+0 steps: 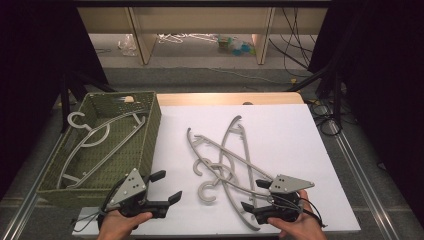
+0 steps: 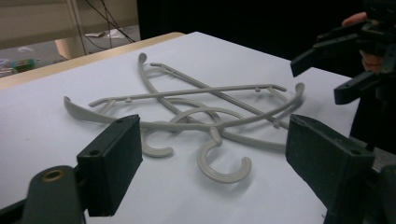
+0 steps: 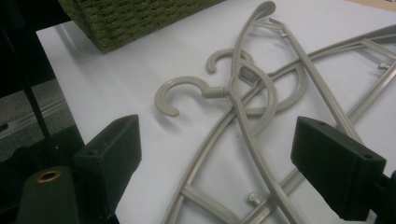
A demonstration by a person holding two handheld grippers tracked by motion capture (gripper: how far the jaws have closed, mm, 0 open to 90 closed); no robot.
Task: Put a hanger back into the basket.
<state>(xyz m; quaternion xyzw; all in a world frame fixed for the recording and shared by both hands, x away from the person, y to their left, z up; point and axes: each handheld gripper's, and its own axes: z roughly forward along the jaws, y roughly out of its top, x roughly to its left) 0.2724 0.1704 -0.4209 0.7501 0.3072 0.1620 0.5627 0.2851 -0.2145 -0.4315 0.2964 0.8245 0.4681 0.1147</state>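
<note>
Several grey plastic hangers (image 1: 225,160) lie tangled on the white sheet in the middle of the table. My left gripper (image 1: 168,186) is at the front left, just right of the basket, open and empty, pointing toward the pile. In the left gripper view its jaws (image 2: 212,140) frame a hanger hook (image 2: 219,163) that lies farther ahead. My right gripper (image 1: 254,195) is at the front right, open, low over the near end of the pile. In the right gripper view a hanger arm (image 3: 252,154) runs on the sheet between the wide jaws (image 3: 217,149), untouched.
A green woven basket (image 1: 145,145) stands at the left and holds two grey hangers (image 1: 95,140); its corner shows in the right gripper view (image 3: 130,18). The white sheet (image 1: 280,125) ends near the table's front edge. Black cables trail from both grippers.
</note>
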